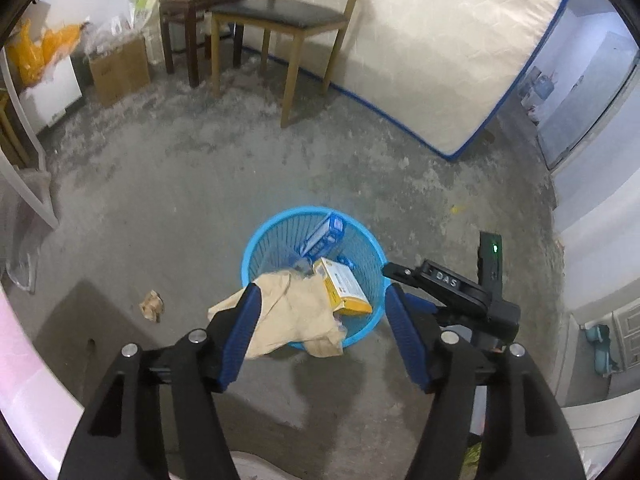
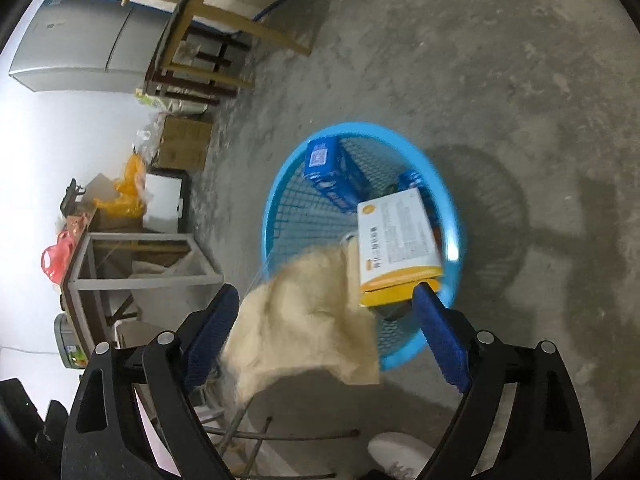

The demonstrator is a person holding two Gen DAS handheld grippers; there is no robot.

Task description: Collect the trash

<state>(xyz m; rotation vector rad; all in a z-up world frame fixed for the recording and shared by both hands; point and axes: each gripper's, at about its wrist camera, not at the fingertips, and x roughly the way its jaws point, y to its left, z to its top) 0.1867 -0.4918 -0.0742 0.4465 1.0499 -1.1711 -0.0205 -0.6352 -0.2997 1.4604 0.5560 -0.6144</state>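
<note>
A blue mesh basket (image 1: 256, 240) (image 2: 276, 200) stands on the concrete floor. In it lie a blue carton (image 1: 324, 236) (image 2: 332, 172) and a yellow-and-white box (image 1: 346, 290) (image 2: 396, 244). A beige crumpled paper (image 1: 296, 316) (image 2: 308, 320) hangs over its near rim. My left gripper (image 1: 323, 288) hovers open above the near rim, the paper lying loose between its blue fingers (image 1: 240, 332). My right gripper (image 2: 326, 291) is open too, the box's corner at its right fingertip (image 2: 424, 300). Its black body (image 1: 452, 288) shows at the basket's right. A small crumpled scrap (image 1: 152, 306) lies on the floor to the left.
A wooden chair (image 1: 280, 16) and dark stool (image 1: 192, 8) stand at the back, beside a mattress (image 1: 420, 48) leaning on the wall. Cardboard boxes (image 1: 120, 68) and orange bags (image 1: 36, 52) crowd the left. A white frame table (image 2: 140, 256) and a person's shoe (image 2: 400, 452) are close.
</note>
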